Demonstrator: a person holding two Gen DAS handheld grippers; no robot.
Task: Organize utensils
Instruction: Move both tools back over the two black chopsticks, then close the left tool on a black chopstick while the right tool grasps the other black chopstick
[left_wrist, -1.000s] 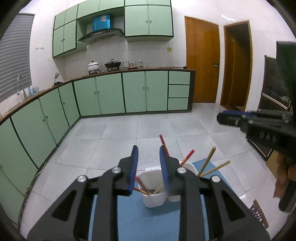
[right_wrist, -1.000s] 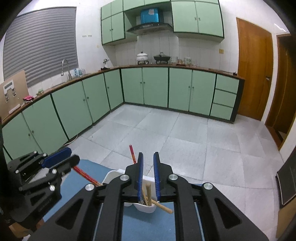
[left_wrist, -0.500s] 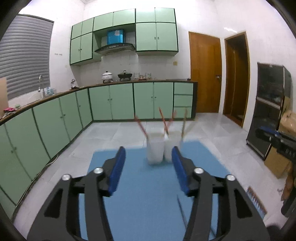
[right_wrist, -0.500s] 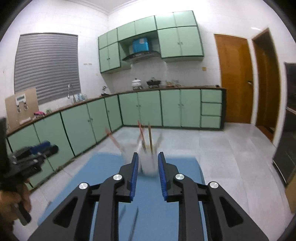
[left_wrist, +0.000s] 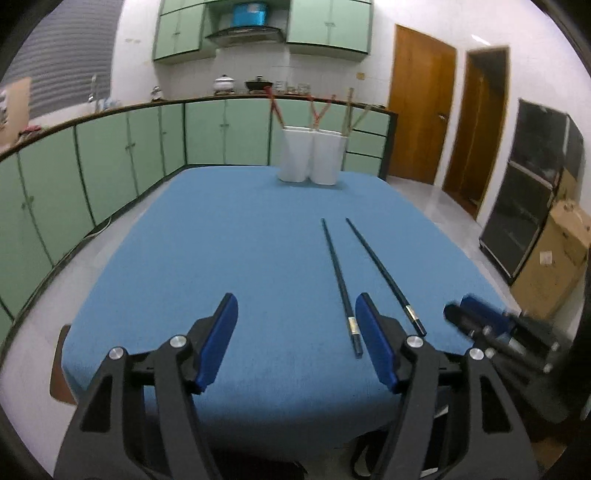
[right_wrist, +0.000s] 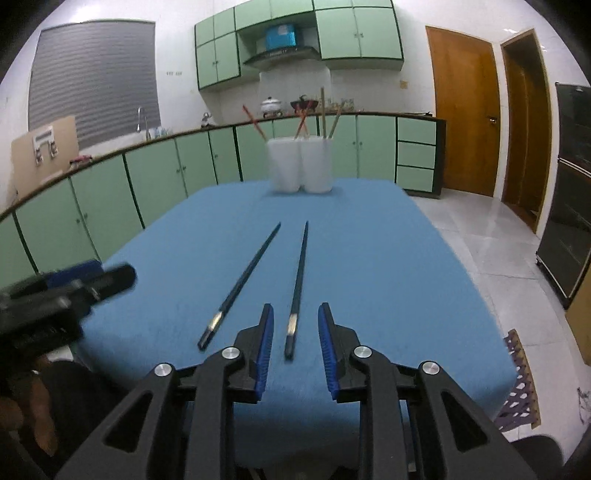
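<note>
On blue table (left_wrist: 221, 258): two black chopsticks (right_wrist: 297, 288) near edge, white holders (right_wrist: 299, 164) far; both grippers opening, empty.

My left camera looks forward and downward from the near edge of the blue table (left_wrist: 221, 240), low and close above the cloth. My right camera does the same from a spot further right (right_wrist: 369, 240). Both share the two dark chopsticks (left_wrist: 340, 280) (right_wrist: 299, 273), the white holders (left_wrist: 310, 158) (right_wrist: 301, 166) at the far end, and the green cabinets (left_wrist: 129, 147) (right_wrist: 147, 173).
</note>
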